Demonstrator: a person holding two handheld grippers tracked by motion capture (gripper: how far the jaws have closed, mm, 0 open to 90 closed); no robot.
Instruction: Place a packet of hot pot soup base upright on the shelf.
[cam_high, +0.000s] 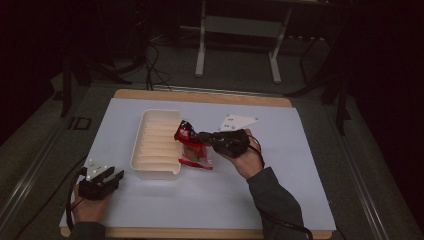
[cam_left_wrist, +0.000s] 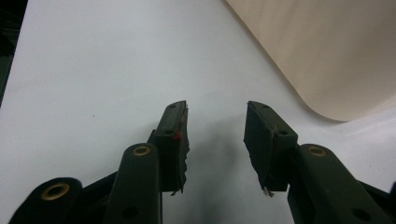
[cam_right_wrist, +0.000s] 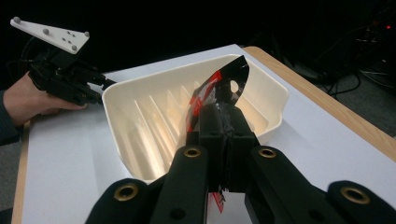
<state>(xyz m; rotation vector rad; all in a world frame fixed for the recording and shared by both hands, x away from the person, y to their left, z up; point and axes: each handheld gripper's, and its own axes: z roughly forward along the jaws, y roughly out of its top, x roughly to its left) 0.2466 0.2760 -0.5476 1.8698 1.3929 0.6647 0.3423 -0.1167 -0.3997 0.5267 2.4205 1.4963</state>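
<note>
Here your right hand-held gripper (cam_right_wrist: 223, 128) was clamped shut on a red and black packet (cam_right_wrist: 215, 91), holding it lifted just beside the right rim of the white ribbed tray (cam_high: 156, 142), its lower end trailing toward the counter (cam_high: 280, 165) by the tray's near right corner. Your left hand-held gripper (cam_left_wrist: 215, 135) rested near the tray's near left corner, its jaws spread apart with nothing between them, just above the white counter surface, your hand behind it.
</note>
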